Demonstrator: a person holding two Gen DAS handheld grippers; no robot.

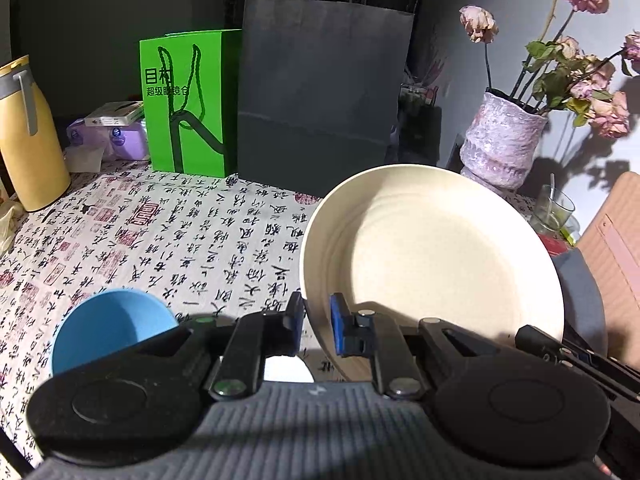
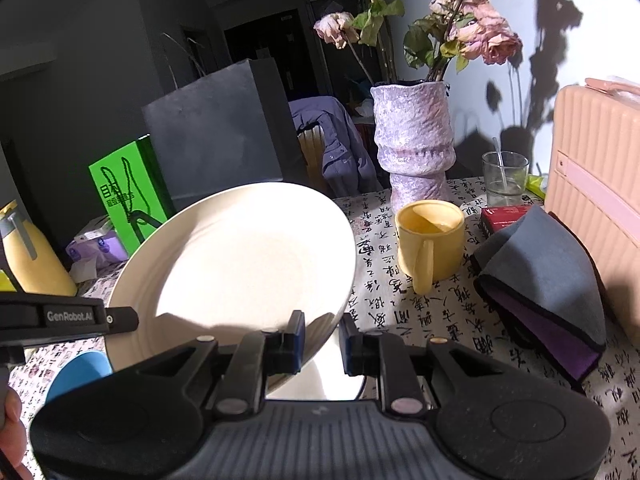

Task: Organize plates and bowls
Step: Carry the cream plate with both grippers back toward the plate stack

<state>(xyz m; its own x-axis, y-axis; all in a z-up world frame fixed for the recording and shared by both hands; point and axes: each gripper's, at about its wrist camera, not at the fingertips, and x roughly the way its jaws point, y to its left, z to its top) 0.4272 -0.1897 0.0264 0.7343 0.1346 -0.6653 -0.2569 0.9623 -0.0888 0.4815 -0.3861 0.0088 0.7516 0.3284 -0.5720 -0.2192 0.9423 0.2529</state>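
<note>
Left tool point(image 1: 316, 330) and right tool point(image 2: 322, 344) each clamped on opposite rim edges of cream plate point(image 1: 432, 256), held tilted above calligraphy-print counter point(image 1: 180, 240); blue bowl point(image 1: 108, 324) sits below left.

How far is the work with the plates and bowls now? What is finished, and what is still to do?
Nothing looks stacked yet. In hand: the left gripper and right gripper both clamp the rim of the cream plate, lifted and tilted above the table. Left: set the plate down, then deal with the blue bowl and a white dish below it.
</note>
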